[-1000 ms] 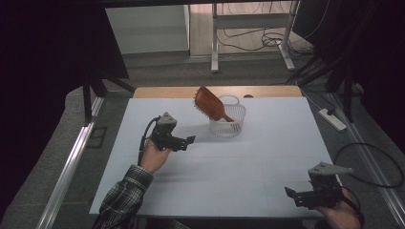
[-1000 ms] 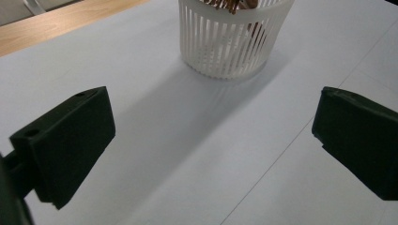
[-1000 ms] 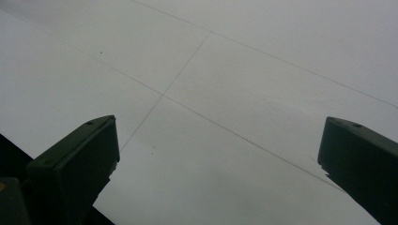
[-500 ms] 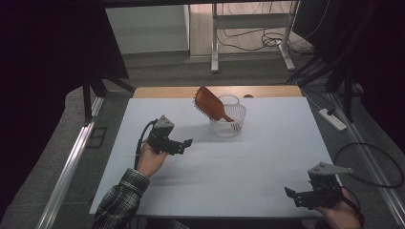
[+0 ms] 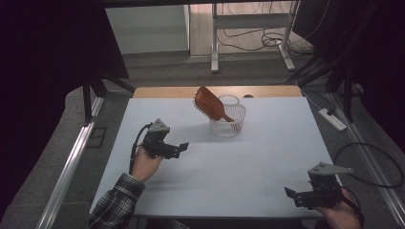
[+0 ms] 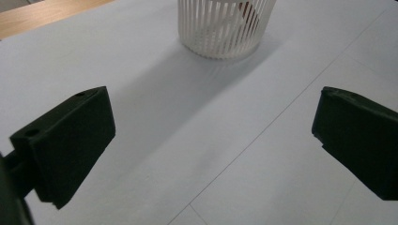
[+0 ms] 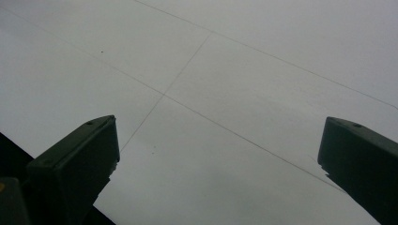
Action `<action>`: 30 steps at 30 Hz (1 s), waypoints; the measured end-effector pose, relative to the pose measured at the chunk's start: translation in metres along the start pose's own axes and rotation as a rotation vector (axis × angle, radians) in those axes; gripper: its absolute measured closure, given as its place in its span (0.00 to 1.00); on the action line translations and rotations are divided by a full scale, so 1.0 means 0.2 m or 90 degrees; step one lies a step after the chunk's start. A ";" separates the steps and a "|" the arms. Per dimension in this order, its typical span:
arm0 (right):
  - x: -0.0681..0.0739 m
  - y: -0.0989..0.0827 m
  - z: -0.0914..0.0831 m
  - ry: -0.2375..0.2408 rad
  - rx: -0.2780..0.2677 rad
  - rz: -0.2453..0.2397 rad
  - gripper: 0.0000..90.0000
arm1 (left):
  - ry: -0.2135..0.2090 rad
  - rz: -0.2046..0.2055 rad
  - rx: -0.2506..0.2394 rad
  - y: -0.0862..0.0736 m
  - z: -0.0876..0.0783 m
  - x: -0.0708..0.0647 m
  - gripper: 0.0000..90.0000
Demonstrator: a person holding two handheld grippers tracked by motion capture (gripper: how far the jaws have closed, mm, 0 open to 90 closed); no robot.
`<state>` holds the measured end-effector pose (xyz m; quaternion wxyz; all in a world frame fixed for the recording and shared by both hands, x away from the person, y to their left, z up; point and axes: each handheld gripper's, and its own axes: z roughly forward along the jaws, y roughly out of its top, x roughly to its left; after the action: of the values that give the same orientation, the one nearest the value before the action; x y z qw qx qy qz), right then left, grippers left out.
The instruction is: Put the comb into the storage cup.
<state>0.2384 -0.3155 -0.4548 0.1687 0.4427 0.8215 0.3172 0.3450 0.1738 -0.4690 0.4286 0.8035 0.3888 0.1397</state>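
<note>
The white bench [image 5: 248, 162] carries a white slatted basket [image 5: 228, 121] near its far edge. A brown hairbrush [image 5: 210, 105] stands tilted in the basket, its head leaning up and out to the left. The left hand-held gripper [image 5: 180, 148] hovers over the bench, near the basket, jaws wide apart and empty. The right hand-held gripper [image 5: 292, 195] sits at the near right corner, well apart from the basket, jaws also apart and empty.
</note>
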 end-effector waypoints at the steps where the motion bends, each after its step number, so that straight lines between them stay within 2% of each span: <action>1: 0.00 0.00 0.00 0.000 0.001 -0.001 0.00 | -0.002 -0.003 -0.002 0.00 -0.01 0.00 0.00; 30: 0.00 0.00 0.00 -0.002 -0.001 0.001 0.00 | 0.006 -0.021 -0.002 -0.11 -0.14 -0.02 0.00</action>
<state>0.2383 -0.3155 -0.4547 0.1698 0.4435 0.8208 0.3174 0.3155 0.1943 -0.4696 0.4305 0.7957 0.4034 0.1372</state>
